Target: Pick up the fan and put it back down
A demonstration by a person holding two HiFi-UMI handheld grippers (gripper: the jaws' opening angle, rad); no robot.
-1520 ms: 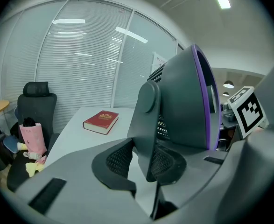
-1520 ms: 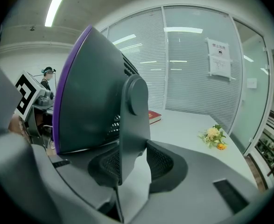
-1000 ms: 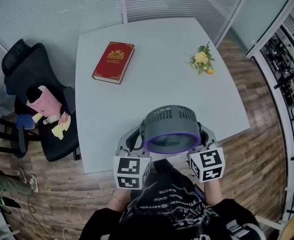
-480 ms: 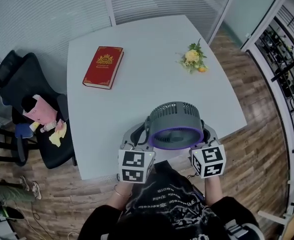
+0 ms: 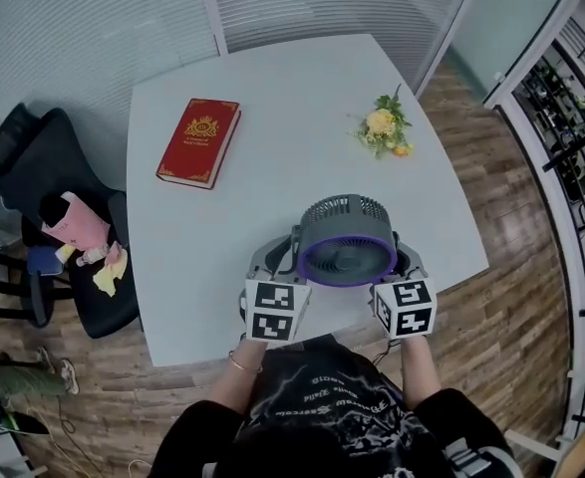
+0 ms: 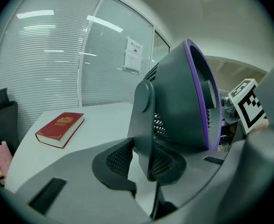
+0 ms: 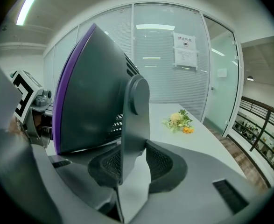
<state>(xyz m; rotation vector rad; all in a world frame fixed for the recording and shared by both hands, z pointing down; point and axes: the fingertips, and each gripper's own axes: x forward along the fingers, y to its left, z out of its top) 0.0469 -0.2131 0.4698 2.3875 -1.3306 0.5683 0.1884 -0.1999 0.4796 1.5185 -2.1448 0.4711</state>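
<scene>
A: Grey plastic desk fan with a purple front ring [image 5: 348,245], where is it?
B: Over the near edge of the pale rounded worktop [image 5: 272,197], face tipped up toward the person. Can't tell whether its foot touches the surface, as the fan head hides it.
A: Claws?
B: Both clenched. The left claw [image 6: 144,164] clamps the fan's left stand arm [image 6: 144,120], ribbed pads pressing on both sides. The right claw [image 7: 127,169] does the same on the right stand arm [image 7: 136,125]. The fan head sits between them.
A: Handling?
B: Rigid shell, won't give. Probably moderate weight and top-heavy. The head likely pivots on those arms, so it could swing if one side lets go first. Smooth plastic and a thin arm, so slip is possible, though the mesh pads help. The grille looks like the fragile part, skip it. Low on the arms, both sides level, is the right hold.
A: Around it?
B: Red hardback book with a gold emblem [image 5: 199,140] far left on the worktop, yellow flower sprig [image 5: 382,127] far right, both well apart from the fan. Black office chair [image 5: 33,157] beside the worktop, clutter on its seat.
</scene>
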